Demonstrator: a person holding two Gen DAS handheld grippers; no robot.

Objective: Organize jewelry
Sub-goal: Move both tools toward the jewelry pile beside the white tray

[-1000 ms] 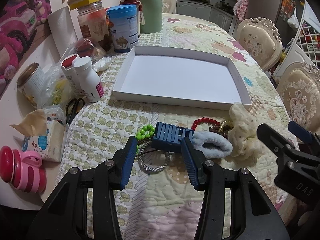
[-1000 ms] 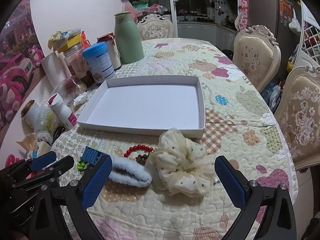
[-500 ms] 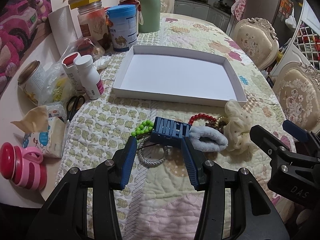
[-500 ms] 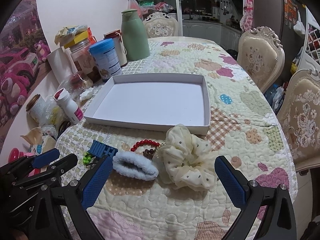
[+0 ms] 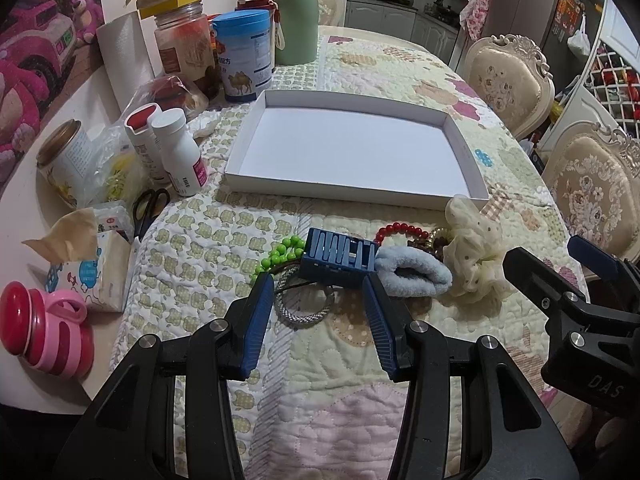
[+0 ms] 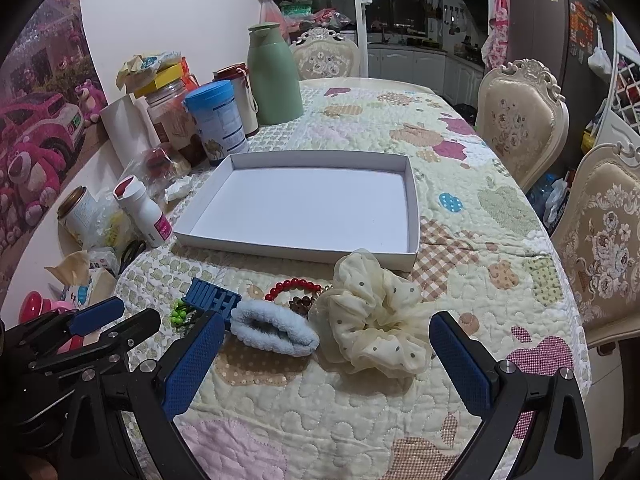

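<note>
Left wrist view. Left gripper [image 5: 318, 280] spread, nothing pinched; it hovers over the quilted tablecloth [image 5: 224, 248]. Silver woven bangle [image 5: 306, 307] lies between the fingertips, slightly ahead, not touched. Blue slotted clip [image 5: 339, 255] just ahead of the tips, partly over the bangle's far edge. Green bead string [image 5: 282, 251] ahead-left of the left finger. Light blue fuzzy scrunchie [image 5: 414, 272] ahead-right, touching the clip. Red bead bracelet [image 5: 400, 231] and a brown bead piece behind it; cream dotted scrunchie [image 5: 476, 252] further right. White tray [image 5: 352, 194] well ahead, past the whole pile: nothing in it. Right gripper [image 5: 560, 264] enters at the far right edge.

Judgement: task not started as far as shown. Every piece is still on the cloth; all remain to go into the tray.

Right wrist view. Right gripper [image 6: 324, 344] spread wide, holding nothing. Cream dotted scrunchie [image 6: 374, 320] sits between and just ahead of its fingers; light blue fuzzy scrunchie [image 6: 276, 330] just beside the left finger's tip. Red bead bracelet [image 6: 296, 286], blue slotted clip [image 6: 214, 298] and green bead string [image 6: 180, 314] ahead-left. White tray [image 6: 296, 249] straight ahead, bare floor, its near wall just beyond the cream scrunchie. Left gripper [image 6: 120, 320] at lower left.

Other containers (jars, blue-lidded tin [image 6: 216, 124], green flask [image 6: 274, 76]) far ahead-left, closed; contents not readable.
</note>
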